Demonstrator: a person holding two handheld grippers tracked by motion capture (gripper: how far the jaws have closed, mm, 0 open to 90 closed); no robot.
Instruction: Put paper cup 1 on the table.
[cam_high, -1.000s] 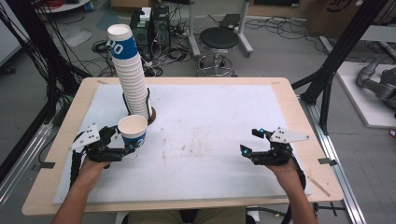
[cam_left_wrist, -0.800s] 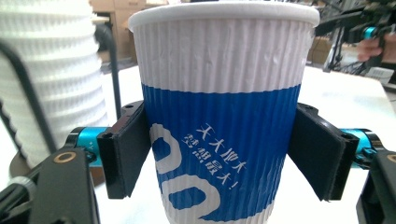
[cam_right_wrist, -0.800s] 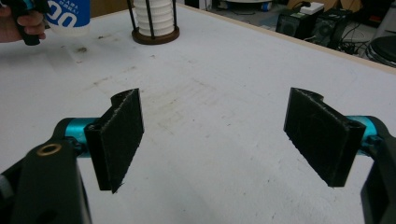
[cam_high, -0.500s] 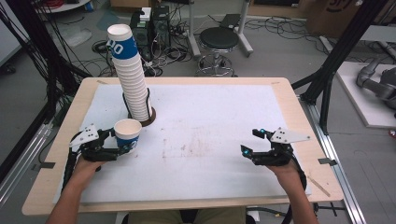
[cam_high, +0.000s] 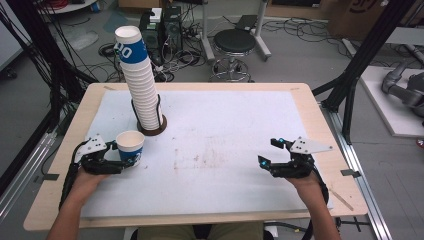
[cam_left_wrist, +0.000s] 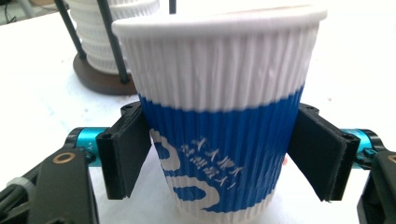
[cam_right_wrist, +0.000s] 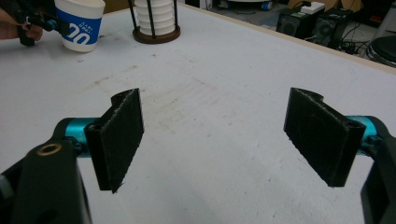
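A white and blue ribbed paper cup (cam_high: 130, 145) stands upright on the white mat at the left, mouth up. My left gripper (cam_high: 126, 159) is around its blue band. In the left gripper view the cup (cam_left_wrist: 219, 116) sits between the two black pads (cam_left_wrist: 126, 154), whose upper inner edges touch its sides. These jaws have just been opening a little, with the cup still between them. My right gripper (cam_high: 267, 152) rests low over the mat at the right, open, with bare mat between its pads (cam_right_wrist: 119, 135). It sees the cup (cam_right_wrist: 79, 25) far off.
A tall stack of matching cups (cam_high: 140, 85) leans in a black wire holder on a round brown base (cam_high: 152, 129), just behind the single cup. The wooden table's edge (cam_high: 200, 86) frames the white mat. Stools, cables and black frame posts stand beyond.
My left hand has carried the cup leftward, toward the person and downward, away from the stack. The right gripper has stayed still.
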